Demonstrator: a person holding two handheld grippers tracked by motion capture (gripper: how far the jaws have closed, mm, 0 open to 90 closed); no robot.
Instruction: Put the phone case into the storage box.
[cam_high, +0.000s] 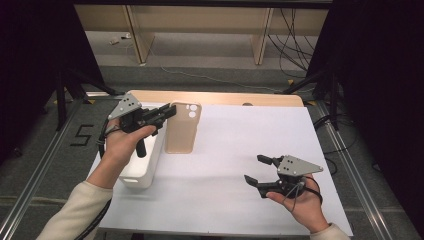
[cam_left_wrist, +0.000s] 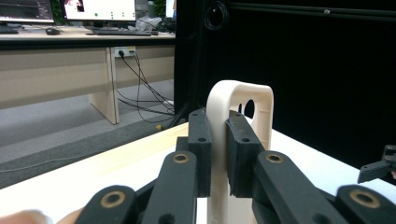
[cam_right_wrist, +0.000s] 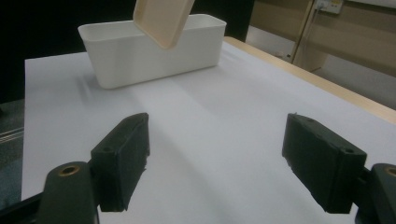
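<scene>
A beige phone case (cam_high: 182, 127) with camera cut-outs hangs above the table, right of a white bin (cam_high: 142, 167). My left gripper (cam_high: 170, 112) is shut on the case's upper left edge; in the left gripper view the case (cam_left_wrist: 238, 112) stands upright between the black pads (cam_left_wrist: 200, 149). The case's lower end (cam_right_wrist: 161, 21) hangs in front of the bin (cam_right_wrist: 149, 51) in the right gripper view. My right gripper (cam_high: 256, 169) rests low at the table's right front, open, nothing between its jaws (cam_right_wrist: 215, 163).
A white sheet (cam_high: 240, 150) covers the tabletop, with a wooden strip (cam_high: 215, 98) along the far edge. Black tripod legs (cam_high: 65, 95) stand off both far corners. Cables lie on the floor beyond.
</scene>
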